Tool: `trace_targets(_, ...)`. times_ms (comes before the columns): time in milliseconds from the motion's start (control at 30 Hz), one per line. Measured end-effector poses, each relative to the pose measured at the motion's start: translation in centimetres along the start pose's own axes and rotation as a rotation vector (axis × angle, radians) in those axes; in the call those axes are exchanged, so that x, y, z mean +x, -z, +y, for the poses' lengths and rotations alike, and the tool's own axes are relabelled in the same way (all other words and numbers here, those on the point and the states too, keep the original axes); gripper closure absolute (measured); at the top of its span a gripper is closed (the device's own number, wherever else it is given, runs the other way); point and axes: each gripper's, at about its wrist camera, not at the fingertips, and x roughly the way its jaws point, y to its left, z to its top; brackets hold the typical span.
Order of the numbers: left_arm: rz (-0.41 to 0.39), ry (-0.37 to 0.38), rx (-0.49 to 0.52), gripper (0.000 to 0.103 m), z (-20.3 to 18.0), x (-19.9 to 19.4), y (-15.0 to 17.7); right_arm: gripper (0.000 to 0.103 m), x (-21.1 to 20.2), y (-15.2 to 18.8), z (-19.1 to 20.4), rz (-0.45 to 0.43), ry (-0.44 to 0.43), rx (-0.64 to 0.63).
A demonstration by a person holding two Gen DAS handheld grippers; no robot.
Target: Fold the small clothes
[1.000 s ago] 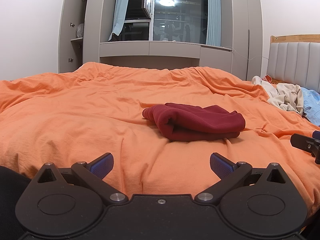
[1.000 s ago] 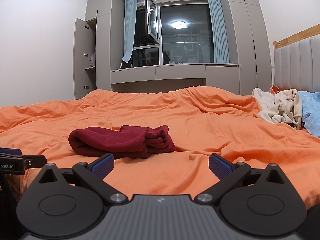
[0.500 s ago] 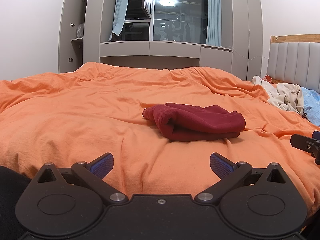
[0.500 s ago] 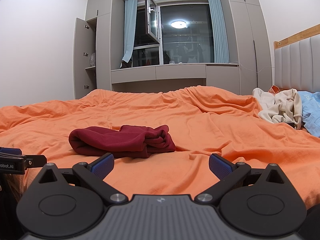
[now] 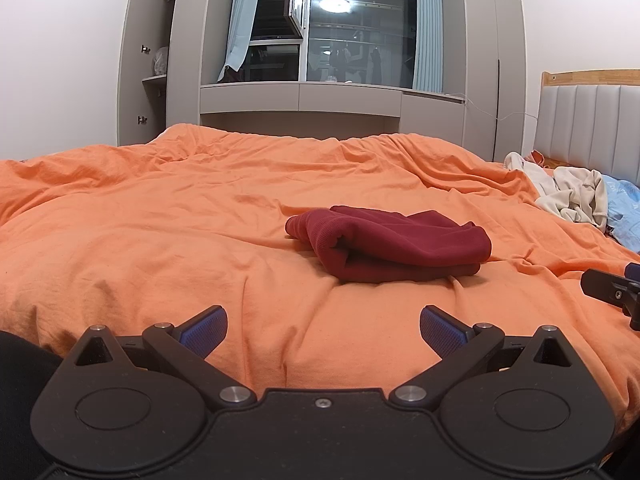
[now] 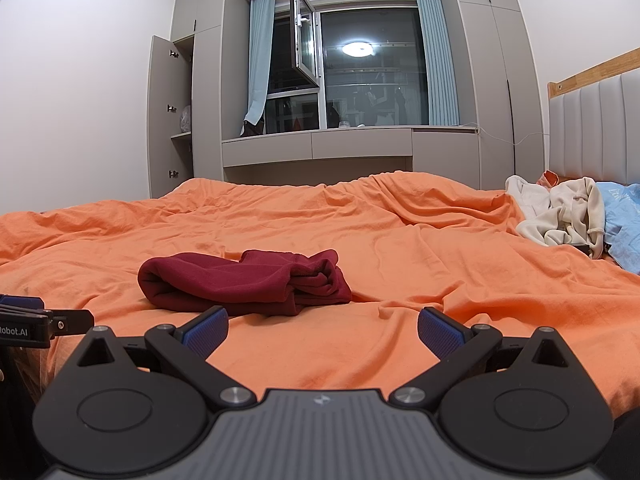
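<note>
A dark red garment [image 5: 390,246] lies folded in a compact bundle on the orange bedcover [image 5: 160,240]; it also shows in the right wrist view [image 6: 244,282]. My left gripper [image 5: 323,326] is open and empty, low over the bed's near edge, short of the bundle. My right gripper [image 6: 322,326] is open and empty, to the right of the bundle and just short of it. The tip of the right gripper shows at the left wrist view's right edge [image 5: 612,290]. The left gripper's side shows at the right wrist view's left edge [image 6: 36,320].
A heap of cream clothes [image 6: 560,216] and a light blue cloth [image 6: 628,224] lie at the far right by the padded headboard [image 6: 592,128]. Grey wardrobes and a window [image 6: 360,80] stand beyond the bed. The bedcover is rumpled.
</note>
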Motion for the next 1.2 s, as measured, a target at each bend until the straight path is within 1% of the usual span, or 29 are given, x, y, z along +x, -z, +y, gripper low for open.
trace_targets(133,0.002,-0.004,-0.003,0.001,-0.03,0.01,-0.01,0.0,-0.01,-0.01,0.01,0.0,0.0,-0.001)
trace_targets(333,0.039,-0.06,-0.001,0.001,-0.11,0.52,0.15,0.0,-0.03,-0.01,0.03,0.0,0.0,0.0)
trace_targets(467,0.031,-0.05,-0.001,0.001,0.02,0.3,0.22,0.0,-0.04,-0.03,0.03,0.0,0.0,-0.001)
trace_targets(1200,0.038,-0.06,-0.003,0.001,-0.41,0.07,0.01,0.0,0.03,0.03,0.13,0.005,-0.001,-0.001)
